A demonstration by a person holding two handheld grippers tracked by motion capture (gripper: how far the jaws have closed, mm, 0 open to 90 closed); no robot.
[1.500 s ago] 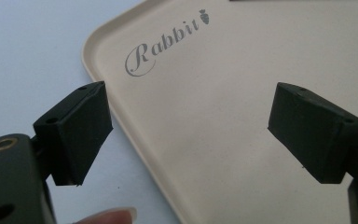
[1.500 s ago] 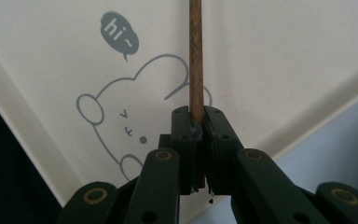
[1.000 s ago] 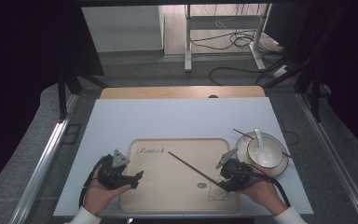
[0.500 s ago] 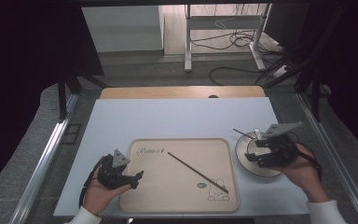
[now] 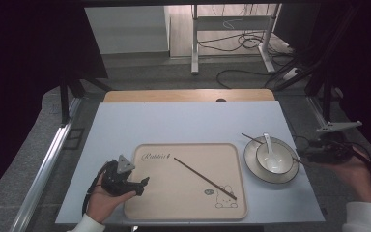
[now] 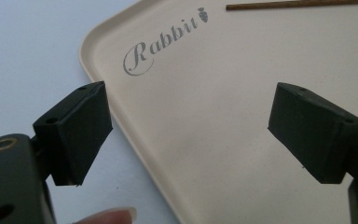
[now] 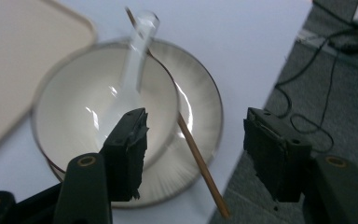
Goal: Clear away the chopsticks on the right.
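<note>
Wooden and thin, the chopstick [image 7: 196, 151] lies slanted across the rim of the plate [image 7: 200, 126], its near end jutting past the desk [image 5: 183, 121] edge. I judge it light, stiff and a little slick, apt to roll; that overhanging end, free of the crockery, looks the best place to pinch. The right hand-held gripper [image 7: 193, 140] hangs above it with jaws that have just been opening and easing back, nothing between them. A glossy bowl [image 7: 98, 116] with a spoon [image 7: 133, 60] sits on the plate, both breakable. A second chopstick [image 5: 205, 179] rests on the beige tray [image 5: 164, 203], where the left hand-held gripper [image 5: 142, 185] waits released and empty. Beyond the pale desk: dark floor, cables [image 5: 241, 46], a metal stand [image 5: 232, 34].
</note>
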